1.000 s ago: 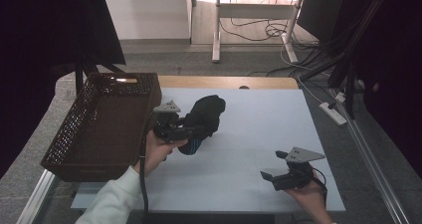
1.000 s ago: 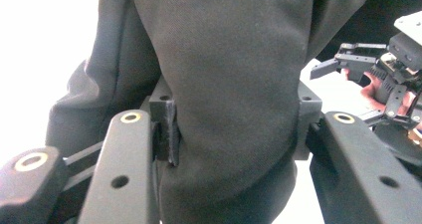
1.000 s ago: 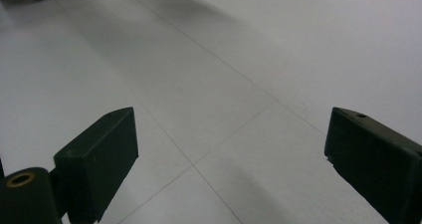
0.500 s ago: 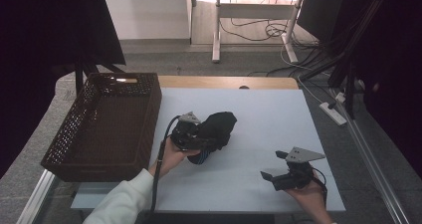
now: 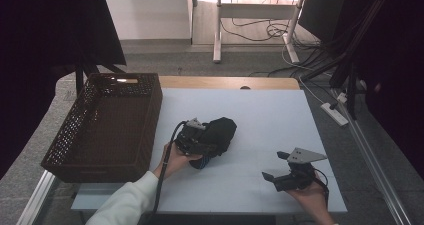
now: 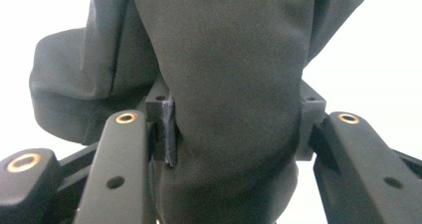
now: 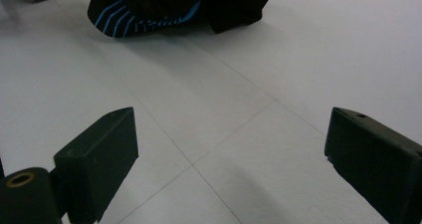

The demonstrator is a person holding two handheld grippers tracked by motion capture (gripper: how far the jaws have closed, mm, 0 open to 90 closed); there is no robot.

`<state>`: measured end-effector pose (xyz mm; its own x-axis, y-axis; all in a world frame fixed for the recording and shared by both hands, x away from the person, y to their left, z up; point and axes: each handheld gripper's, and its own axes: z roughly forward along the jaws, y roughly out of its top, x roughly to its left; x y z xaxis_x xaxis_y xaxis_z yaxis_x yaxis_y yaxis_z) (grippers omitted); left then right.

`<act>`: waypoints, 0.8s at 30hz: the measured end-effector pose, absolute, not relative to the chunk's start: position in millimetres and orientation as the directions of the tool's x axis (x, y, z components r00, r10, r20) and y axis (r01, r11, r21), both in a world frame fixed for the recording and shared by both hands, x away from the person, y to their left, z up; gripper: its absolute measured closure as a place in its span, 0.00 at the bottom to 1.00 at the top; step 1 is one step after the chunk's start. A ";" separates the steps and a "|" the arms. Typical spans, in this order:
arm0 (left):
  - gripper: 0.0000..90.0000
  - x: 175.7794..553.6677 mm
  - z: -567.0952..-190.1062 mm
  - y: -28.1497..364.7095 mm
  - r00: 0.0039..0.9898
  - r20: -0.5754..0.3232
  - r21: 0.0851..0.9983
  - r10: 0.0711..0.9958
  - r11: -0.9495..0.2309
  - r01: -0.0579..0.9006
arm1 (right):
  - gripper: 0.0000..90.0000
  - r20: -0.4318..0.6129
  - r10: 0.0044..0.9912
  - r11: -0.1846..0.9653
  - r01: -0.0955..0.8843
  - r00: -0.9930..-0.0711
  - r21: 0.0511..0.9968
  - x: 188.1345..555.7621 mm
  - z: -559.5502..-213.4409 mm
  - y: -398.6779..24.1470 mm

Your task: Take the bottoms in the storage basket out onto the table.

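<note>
On the white table point(image 5: 260, 110), beside a brown wicker basket point(image 5: 107, 125), the left gripper point(image 5: 196, 141) is clamping a black cloth point(image 6: 224, 84); the right gripper point(image 5: 286, 171) is resting with jaws spread apart.

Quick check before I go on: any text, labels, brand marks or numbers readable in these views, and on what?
None readable.
Black fabric garment, clamped in the left gripper: plain cloth facing the camera, no tag or print visible.
Blue stripes on its underside: a pattern, not lettering.
Dark woven basket, white table cover, open right gripper: no markings to be made out.
</note>
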<state>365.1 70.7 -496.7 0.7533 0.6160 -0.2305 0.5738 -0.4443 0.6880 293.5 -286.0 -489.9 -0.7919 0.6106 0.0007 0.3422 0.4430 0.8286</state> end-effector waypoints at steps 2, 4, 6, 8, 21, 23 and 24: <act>0.55 365.3 -503.2 67.9 0.754 -0.229 0.682 0.615 -0.452 0.576 | 0.07 0.000 0.611 0.443 0.342 -0.792 0.829 293.5 -489.9 -285.8; 0.55 365.1 -508.6 64.4 0.760 -0.219 0.675 0.611 -0.468 0.571 | 0.07 -0.002 0.612 0.443 0.342 -0.791 0.829 293.5 -489.8 -285.9; 0.54 364.7 -510.0 61.8 0.765 -0.210 0.673 0.608 -0.478 0.565 | 0.07 -0.002 0.616 0.439 0.341 -0.788 0.831 293.5 -489.5 -286.5; 0.53 364.1 -509.4 60.5 0.772 -0.193 0.672 0.606 -0.491 0.554 | 0.07 -0.002 0.617 0.438 0.342 -0.787 0.831 293.5 -489.3 -286.9; 0.43 362.9 -509.5 60.7 0.775 -0.201 0.681 0.599 -0.484 0.550 | 0.07 -0.003 0.614 0.440 0.340 -0.789 0.831 293.0 -488.9 -286.7; 0.39 362.6 -508.5 61.0 0.776 -0.201 0.686 0.598 -0.480 0.547 | 0.07 -0.003 0.613 0.440 0.338 -0.790 0.832 292.9 -488.9 -286.4; 0.38 362.4 -508.0 60.9 0.776 -0.201 0.688 0.598 -0.477 0.546 | 0.07 -0.003 0.613 0.439 0.338 -0.790 0.832 292.8 -488.7 -286.3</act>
